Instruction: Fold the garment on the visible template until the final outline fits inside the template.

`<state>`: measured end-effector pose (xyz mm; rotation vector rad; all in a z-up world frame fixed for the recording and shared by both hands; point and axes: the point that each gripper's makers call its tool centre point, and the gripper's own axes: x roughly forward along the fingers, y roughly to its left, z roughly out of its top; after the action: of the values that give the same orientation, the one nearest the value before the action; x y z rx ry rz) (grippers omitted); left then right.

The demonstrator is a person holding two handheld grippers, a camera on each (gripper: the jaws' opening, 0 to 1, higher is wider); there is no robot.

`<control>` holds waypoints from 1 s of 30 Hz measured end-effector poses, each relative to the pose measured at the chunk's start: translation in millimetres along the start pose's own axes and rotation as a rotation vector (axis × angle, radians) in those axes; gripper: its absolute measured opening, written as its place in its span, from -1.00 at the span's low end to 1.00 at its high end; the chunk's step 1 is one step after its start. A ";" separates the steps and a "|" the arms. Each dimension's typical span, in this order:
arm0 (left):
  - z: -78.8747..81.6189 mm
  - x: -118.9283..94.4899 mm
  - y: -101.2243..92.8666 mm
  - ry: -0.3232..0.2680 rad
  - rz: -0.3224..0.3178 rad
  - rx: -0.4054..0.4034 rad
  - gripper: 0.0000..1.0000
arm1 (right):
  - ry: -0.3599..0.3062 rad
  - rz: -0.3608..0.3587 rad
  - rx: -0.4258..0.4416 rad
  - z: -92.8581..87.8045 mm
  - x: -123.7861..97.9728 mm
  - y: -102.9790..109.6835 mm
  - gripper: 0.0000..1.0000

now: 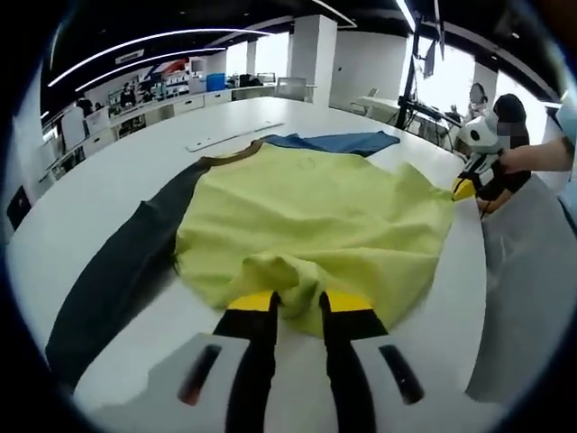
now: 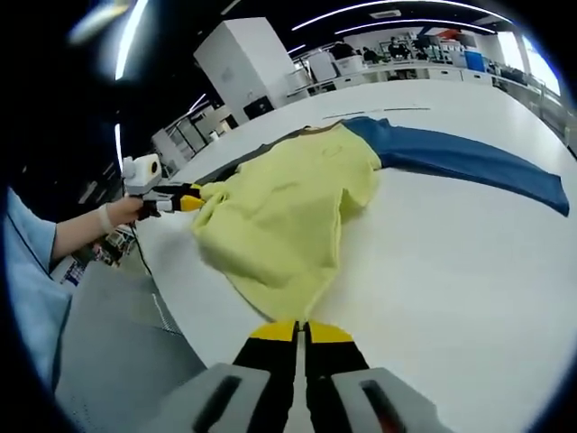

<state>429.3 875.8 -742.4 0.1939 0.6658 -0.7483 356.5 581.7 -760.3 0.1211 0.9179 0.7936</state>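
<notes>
Both tongs pinch the shirt's hem, its long axis running away from them.

Left gripper view: the left tongs (image 1: 297,305) at lower centre clamp a bunched fold of the yellow shirt (image 1: 311,212), which spreads upward on the table (image 1: 117,171); the dark sleeve (image 1: 117,271) trails lower left. Right gripper view: the right tongs (image 2: 298,332) sit closed on the hem (shirt running to upper left), the blue sleeve (image 2: 460,153) at upper right.

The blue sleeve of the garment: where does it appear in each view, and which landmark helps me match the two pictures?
Left gripper view: the blue sleeve lies at the upper centre, beyond the yellow-green body.
Right gripper view: the blue sleeve stretches from the upper centre to the right edge.
Shared landmark: the collar, beside which the sleeve begins.
</notes>
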 end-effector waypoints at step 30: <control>-34.7 -44.6 -11.4 0.020 -0.069 -0.274 -1.00 | -0.010 -0.009 -0.010 5.7 -9.4 1.9 -1.00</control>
<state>380.4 906.3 -741.0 -0.0731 0.7895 -0.7139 356.3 578.2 -749.7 0.1121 0.9049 0.7885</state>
